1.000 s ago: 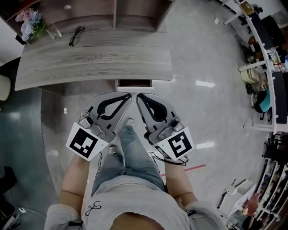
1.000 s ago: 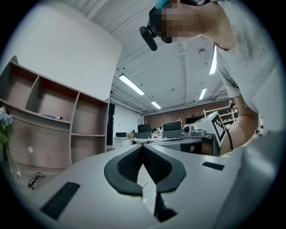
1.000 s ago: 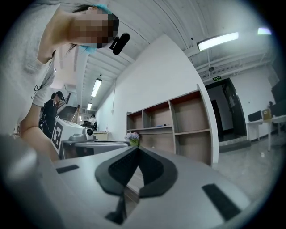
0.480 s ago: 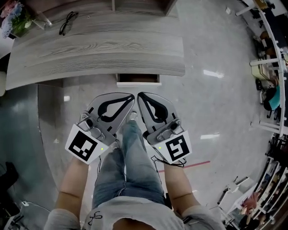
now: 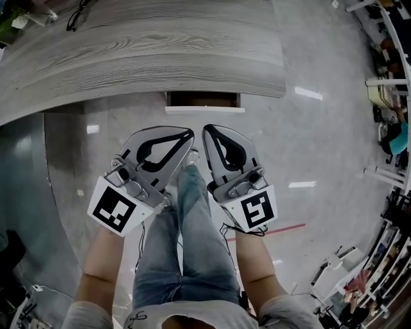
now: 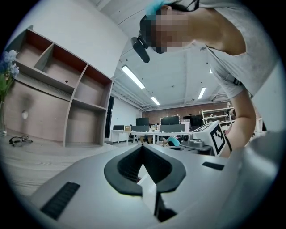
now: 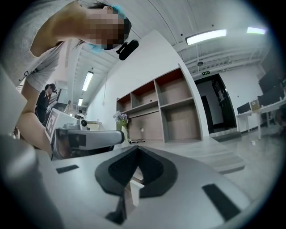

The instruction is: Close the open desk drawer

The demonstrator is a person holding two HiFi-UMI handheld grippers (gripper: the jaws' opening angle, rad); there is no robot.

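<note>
Two closed claws side by side in front of the open drawer, not touching it.

The grey wooden bench (image 5: 160,58) lies ahead of both claws, and the pale shiny floor (image 5: 289,141) is below them. The drawer (image 5: 204,103) stands out a little from under the front edge of the bench, with its white front turned toward the claws. It is straight ahead of their tips, near but apart, and a strip of floor shows between. The left claw (image 5: 189,133) and the right claw (image 5: 207,130) both point at it, close to each other, above the person's legs (image 5: 186,238). In each gripper view the jaws meet at the tips and hold nothing. A pair of glasses (image 5: 78,16) lies on the bench, far ahead and to the left of the left claw.
</note>
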